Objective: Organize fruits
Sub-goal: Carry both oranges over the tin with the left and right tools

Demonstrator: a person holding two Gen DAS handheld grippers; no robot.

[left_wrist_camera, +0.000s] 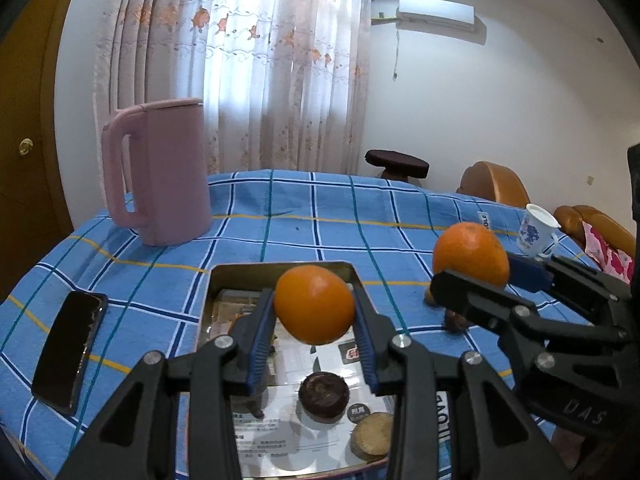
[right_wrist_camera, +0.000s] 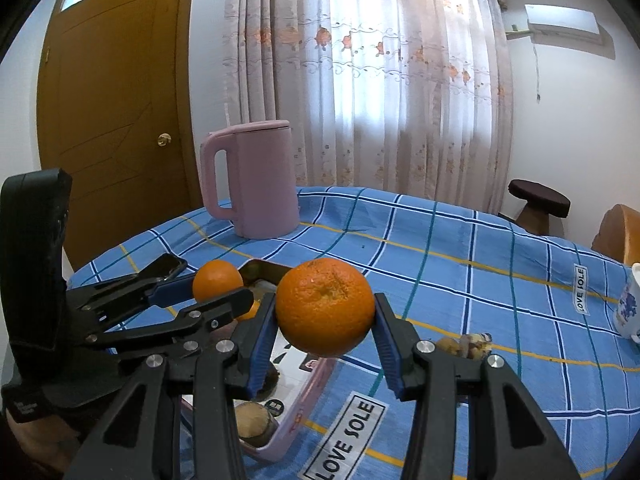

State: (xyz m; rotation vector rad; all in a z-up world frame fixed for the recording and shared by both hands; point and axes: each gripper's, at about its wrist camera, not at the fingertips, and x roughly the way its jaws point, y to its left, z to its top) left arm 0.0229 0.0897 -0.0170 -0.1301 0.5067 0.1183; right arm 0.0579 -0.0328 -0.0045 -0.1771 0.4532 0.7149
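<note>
Left claw [left_wrist_camera: 314, 336] and right claw [right_wrist_camera: 326, 336] each grip an orange above the surface.
Blue checked cloth [left_wrist_camera: 280, 232] covers it, curtains behind; the smaller orange [left_wrist_camera: 314, 304] hangs over the open tin [left_wrist_camera: 280, 270], the larger orange [right_wrist_camera: 325, 306], stem scar seemingly upward, beside it.

Oranges [left_wrist_camera: 315, 305] [right_wrist_camera: 325, 306] orange; kettle [left_wrist_camera: 160, 176] pink; tablecloth [left_wrist_camera: 304, 216] blue — white, navy, yellow checks; curtain [left_wrist_camera: 256, 60] pale, orange flowers.

Left wrist: close, angled down over tray [left_wrist_camera: 280, 270]
Right wrist: close, angled down beside tray
Shared: kettle [left_wrist_camera: 160, 172], curtain [left_wrist_camera: 256, 60], tablecloth [left_wrist_camera: 360, 208]
</note>
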